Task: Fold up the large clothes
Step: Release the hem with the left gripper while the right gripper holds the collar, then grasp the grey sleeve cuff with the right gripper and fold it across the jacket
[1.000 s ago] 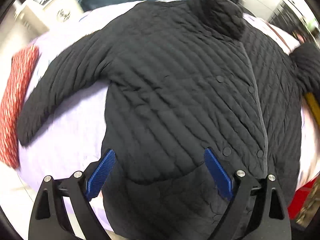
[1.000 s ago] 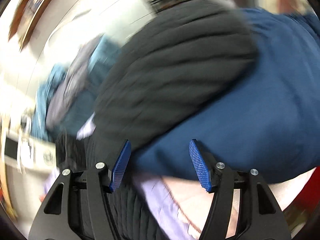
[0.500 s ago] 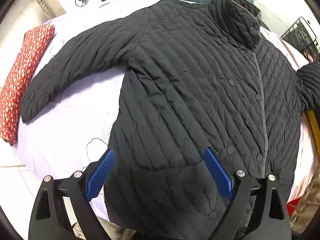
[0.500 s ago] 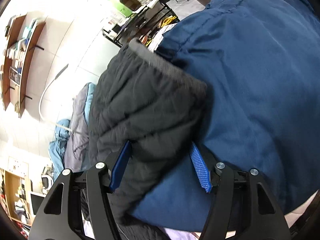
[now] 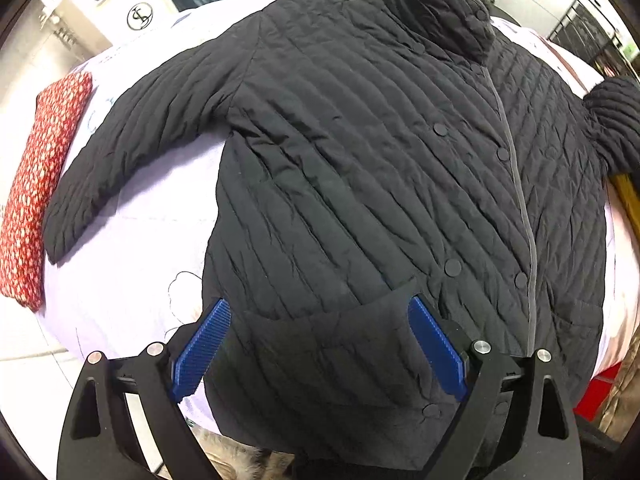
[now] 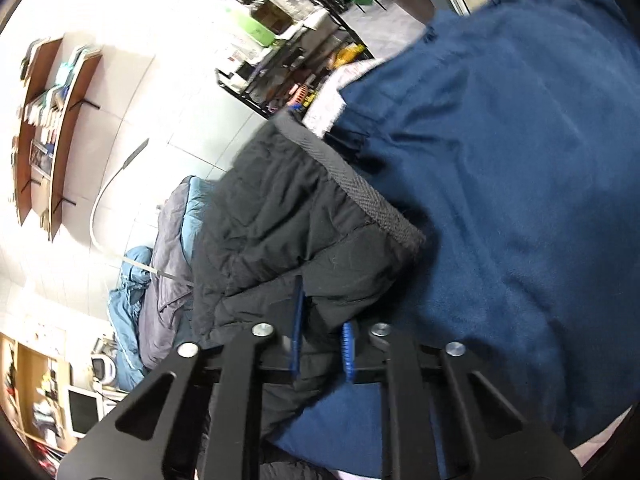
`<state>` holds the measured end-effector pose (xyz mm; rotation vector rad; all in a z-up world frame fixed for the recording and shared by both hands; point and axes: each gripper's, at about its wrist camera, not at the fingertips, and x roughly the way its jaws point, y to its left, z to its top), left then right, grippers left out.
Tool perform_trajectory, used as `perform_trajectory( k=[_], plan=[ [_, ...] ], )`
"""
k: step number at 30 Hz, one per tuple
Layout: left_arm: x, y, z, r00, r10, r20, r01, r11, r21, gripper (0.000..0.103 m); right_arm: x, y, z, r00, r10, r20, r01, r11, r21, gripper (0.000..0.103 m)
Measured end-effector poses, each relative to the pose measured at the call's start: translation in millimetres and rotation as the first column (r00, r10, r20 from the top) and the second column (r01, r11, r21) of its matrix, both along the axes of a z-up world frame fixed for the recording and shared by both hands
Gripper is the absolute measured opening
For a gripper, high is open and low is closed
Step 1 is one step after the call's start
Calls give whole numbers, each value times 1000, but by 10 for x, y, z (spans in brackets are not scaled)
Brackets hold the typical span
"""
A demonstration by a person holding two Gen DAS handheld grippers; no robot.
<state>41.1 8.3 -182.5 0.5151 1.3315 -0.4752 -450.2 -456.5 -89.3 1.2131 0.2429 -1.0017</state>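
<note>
Lavender bedsheet [image 5: 132,272] carries the black quilted jacket [image 5: 360,184], spread across mid-frame. Left claw [image 5: 320,344] hangs wide open above its hem; right claw [image 6: 322,340] has just closed, pinching the jacket's cuff [image 6: 312,248] against blue fabric [image 6: 500,200].

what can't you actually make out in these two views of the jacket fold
- Left wrist view: the black quilted jacket's hem is cut off by the bottom edge and hidden behind the left gripper's open fingers.
- Left wrist view: its right sleeve runs out of frame.
- Right wrist view: the right gripper, which has just closed on the cuff, hides the pinched fabric.
</note>
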Motion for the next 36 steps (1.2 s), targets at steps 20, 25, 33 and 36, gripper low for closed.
perform_trajectory(
  k=[20, 25, 33, 36],
  plan=[
    [446, 324, -192, 997, 77, -16, -78, 992, -101, 91, 2807, 1824, 1430, 744, 611, -271, -667, 654, -357, 8],
    [514, 502, -179, 995, 97, 29, -95, 994, -59, 91, 3464, 2471, 1088, 587, 755, -292, -808, 523, -273, 8],
    [608, 911, -151, 983, 176, 45, -175, 984, -32, 91, 4015, 3240, 512, 372, 865, -336, -928, 335, -166, 8],
    [626, 1004, -164, 979, 202, 41, -201, 979, -25, 91, 4150, 3458, 307, 297, 889, -347, -955, 274, -117, 8]
  ],
)
